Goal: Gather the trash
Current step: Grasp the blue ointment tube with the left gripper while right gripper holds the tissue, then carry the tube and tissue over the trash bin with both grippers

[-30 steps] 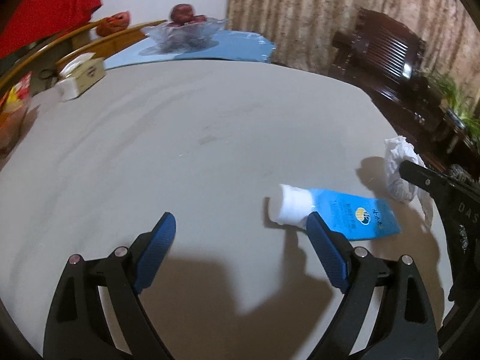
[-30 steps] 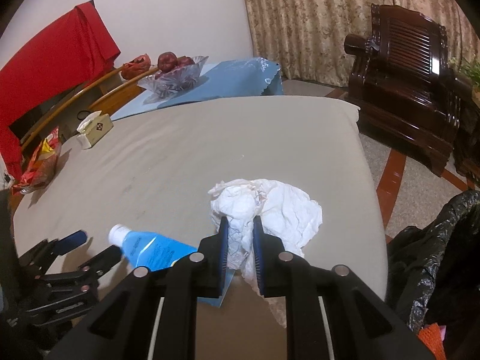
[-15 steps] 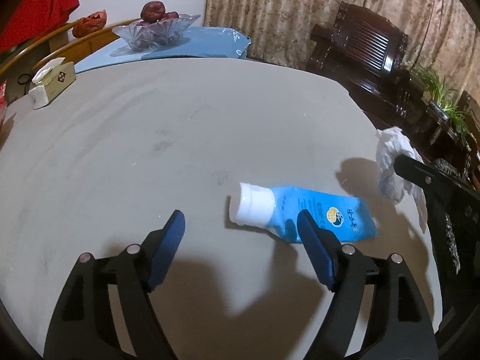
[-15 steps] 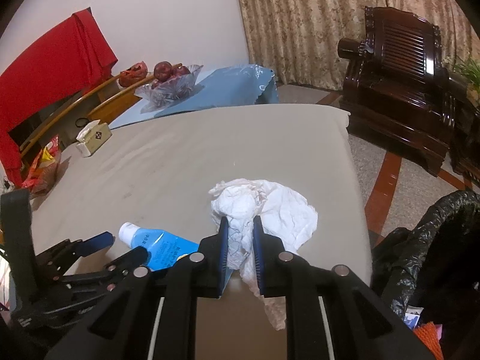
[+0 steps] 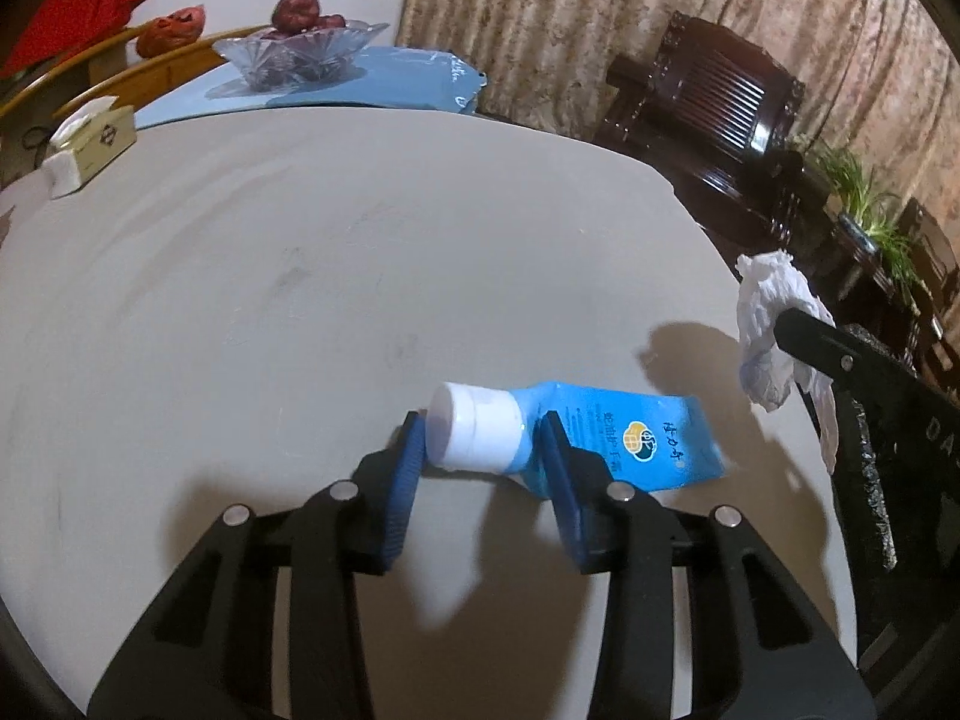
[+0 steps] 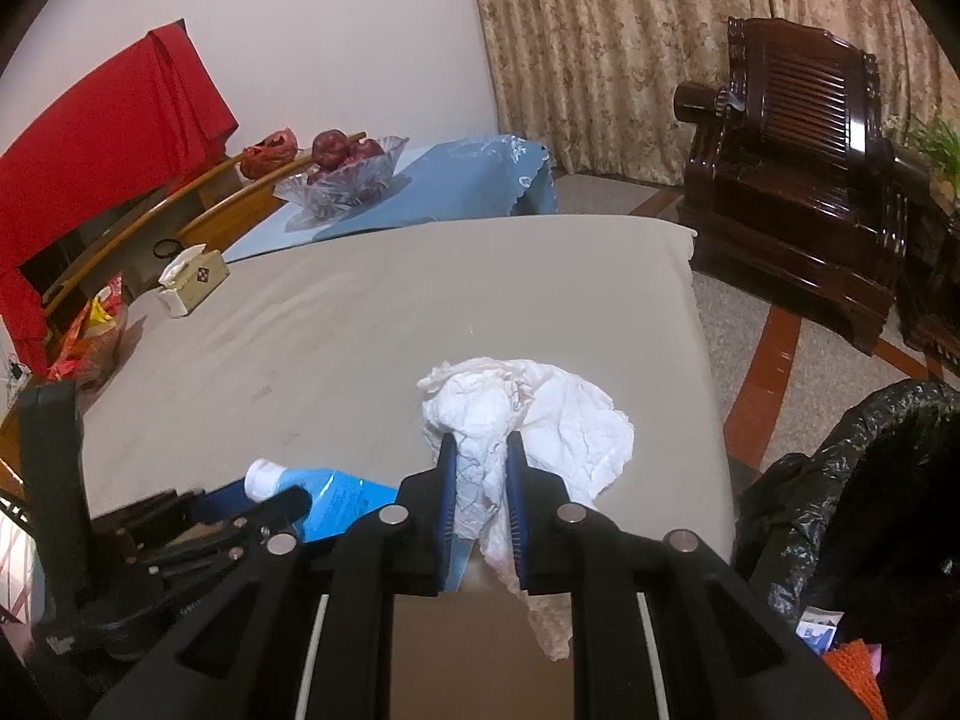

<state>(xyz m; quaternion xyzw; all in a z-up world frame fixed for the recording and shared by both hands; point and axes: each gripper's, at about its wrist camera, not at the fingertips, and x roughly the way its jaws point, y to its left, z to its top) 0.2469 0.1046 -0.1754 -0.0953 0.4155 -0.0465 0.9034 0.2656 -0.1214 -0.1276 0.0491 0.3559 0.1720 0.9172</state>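
Note:
A blue tube (image 5: 624, 438) with a white cap (image 5: 474, 435) lies on the grey table (image 5: 270, 300). My left gripper (image 5: 481, 427) is closing on its cap end. The left pad touches the cap and the right pad presses the tube's blue shoulder. The right wrist view shows the same tube (image 6: 342, 495) at the lower left. My right gripper (image 6: 480, 468) is shut on a crumpled white tissue (image 6: 540, 414), held just above the table near its right edge. That tissue (image 5: 768, 324) also shows at the right of the left wrist view.
An open black trash bag (image 6: 840, 480) stands on the floor right of the table. A tissue box (image 5: 90, 144), a glass fruit bowl (image 5: 300, 54) on a blue cloth and snack packets (image 6: 90, 324) sit at the far side. A dark wooden armchair (image 6: 798, 150) stands beyond.
The left gripper shifted right and forward over the tube, and its jaws narrowed from wide open to either side of the cap. The right gripper kept hold of the tissue, nearly still.

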